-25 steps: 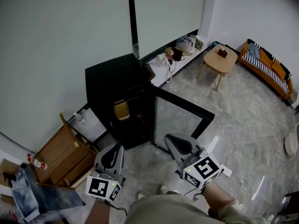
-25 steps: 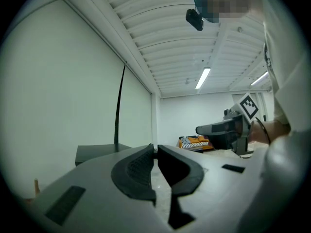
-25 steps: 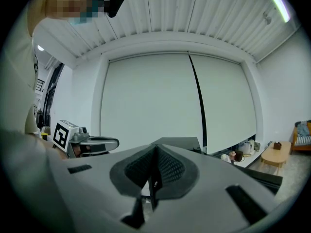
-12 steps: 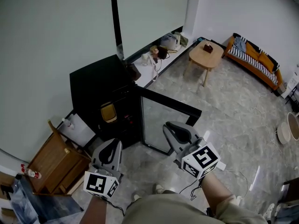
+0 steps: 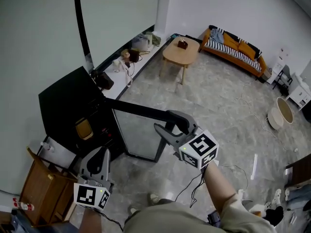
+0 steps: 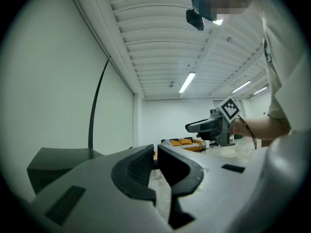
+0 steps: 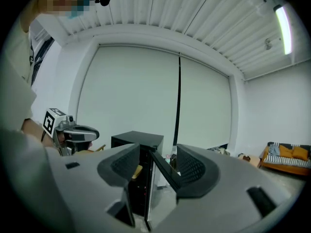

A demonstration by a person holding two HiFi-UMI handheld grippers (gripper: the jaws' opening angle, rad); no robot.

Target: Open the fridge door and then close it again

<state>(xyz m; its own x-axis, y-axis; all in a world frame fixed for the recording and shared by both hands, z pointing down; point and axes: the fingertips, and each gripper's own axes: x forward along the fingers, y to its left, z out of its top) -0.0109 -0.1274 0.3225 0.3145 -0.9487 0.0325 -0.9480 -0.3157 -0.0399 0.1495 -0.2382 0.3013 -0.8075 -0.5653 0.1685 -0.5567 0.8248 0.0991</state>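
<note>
Fridge door [image 5: 138, 136] open, ceiling lights [image 6: 186, 82] seen only in both gripper views

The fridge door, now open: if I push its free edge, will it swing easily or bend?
Probably it swings easily: the door stands wide open, joined to the fridge along one side only. It likely stays stiff, as a black frame surrounds its panel. The panel looks like glass, so slamming may be risky.

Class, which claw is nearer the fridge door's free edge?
Right. The right claw is at the free corner of the fridge door, jaws just opening with its top edge between them. The left claw, shut, hangs apart in front of the fridge.
</note>
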